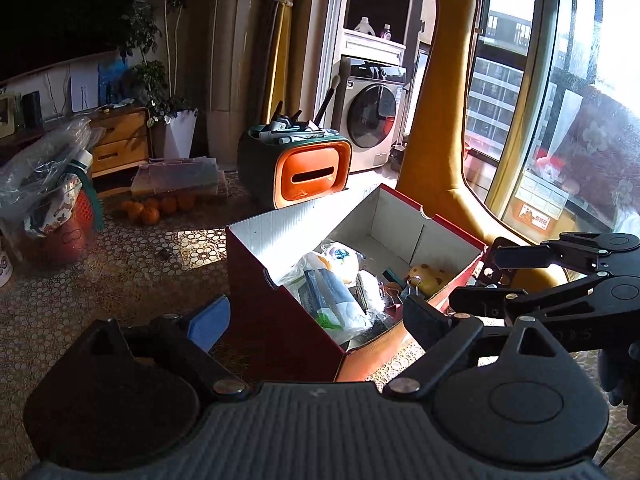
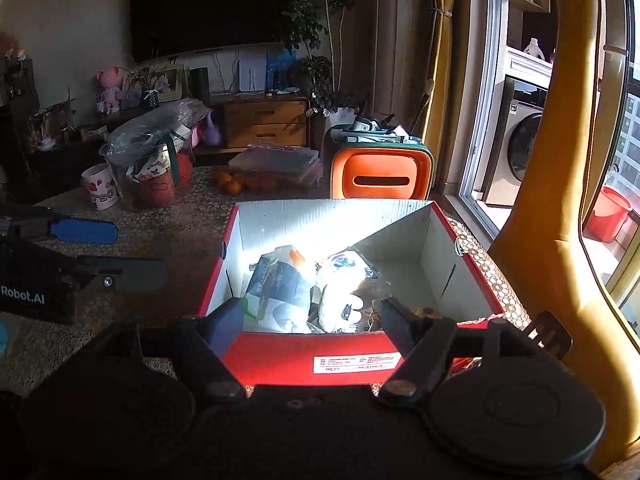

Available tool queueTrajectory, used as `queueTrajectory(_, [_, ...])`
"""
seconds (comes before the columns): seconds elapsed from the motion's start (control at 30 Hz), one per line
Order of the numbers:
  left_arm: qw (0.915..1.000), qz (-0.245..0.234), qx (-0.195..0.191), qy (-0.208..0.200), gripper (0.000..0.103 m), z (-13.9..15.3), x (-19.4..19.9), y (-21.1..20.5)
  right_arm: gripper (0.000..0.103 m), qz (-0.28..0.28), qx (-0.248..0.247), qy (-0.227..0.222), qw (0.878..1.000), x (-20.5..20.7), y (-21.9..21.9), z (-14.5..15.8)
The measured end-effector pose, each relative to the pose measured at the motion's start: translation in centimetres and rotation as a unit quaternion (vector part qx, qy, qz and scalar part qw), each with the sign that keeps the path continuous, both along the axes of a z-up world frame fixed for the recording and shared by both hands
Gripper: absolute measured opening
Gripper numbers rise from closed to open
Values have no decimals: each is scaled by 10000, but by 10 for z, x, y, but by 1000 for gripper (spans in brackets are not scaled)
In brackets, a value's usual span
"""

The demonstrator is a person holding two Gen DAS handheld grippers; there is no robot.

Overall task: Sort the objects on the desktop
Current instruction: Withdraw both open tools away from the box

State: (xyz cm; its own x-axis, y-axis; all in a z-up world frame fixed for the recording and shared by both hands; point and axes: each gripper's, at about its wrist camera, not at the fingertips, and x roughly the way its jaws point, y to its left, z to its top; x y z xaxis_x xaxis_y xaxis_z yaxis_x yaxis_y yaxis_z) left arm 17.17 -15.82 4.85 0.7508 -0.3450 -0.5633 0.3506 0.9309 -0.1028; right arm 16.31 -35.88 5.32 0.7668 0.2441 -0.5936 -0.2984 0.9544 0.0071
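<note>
A red cardboard box (image 1: 280, 320) with a white inside stands open on the table; it also shows in the right wrist view (image 2: 304, 360). It holds a dark tissue pack (image 1: 332, 296) (image 2: 276, 280), white plastic-wrapped items (image 2: 340, 304) and a yellow spotted toy (image 1: 426, 276). My left gripper (image 1: 316, 320) is open and empty, hovering over the box's near left corner. My right gripper (image 2: 312, 320) is open and empty over the box's near wall. The right gripper shows in the left view (image 1: 496, 280) at the box's right side. The left gripper shows in the right view (image 2: 120, 252) left of the box.
An orange and green organizer (image 1: 308, 172) (image 2: 382, 172) full of pens stands behind the box. Oranges (image 1: 148, 210), clear flat cases (image 1: 180, 176), a bag-covered red basket (image 1: 52, 200) and a white mug (image 2: 100, 188) sit on the patterned tablecloth. A yellow chair back (image 1: 440, 120) rises on the right.
</note>
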Motion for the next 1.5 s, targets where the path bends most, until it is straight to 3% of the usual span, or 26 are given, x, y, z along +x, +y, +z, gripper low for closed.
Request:
queueTrajectory(0.13, [9999, 42, 104, -78, 102, -1, -9, 3, 79, 107, 21, -131, 9999, -10, 5, 2])
queueTrajectory(0.23, [9998, 125, 126, -66, 102, -2, -15, 6, 88, 177, 142, -237, 9995, -19, 7, 3])
queueTrajectory(0.5, [9996, 283, 47, 66, 102, -13, -27, 10, 89, 261, 328, -260, 9988, -29, 11, 0])
queueTrajectory(0.73, [9988, 436, 190, -85, 102, -14, -37, 16, 90, 334, 305, -236, 9987, -32, 17, -6])
queueTrajectory(1.23, [9993, 284, 256, -39, 102, -22, -47, 27, 102, 183, 500, -291, 9982, -46, 25, -16])
queueTrajectory(1.5, [9993, 306, 202, 33, 102, -29, -50, 37, 102, 178, 476, -463, 9976, -60, 36, -20])
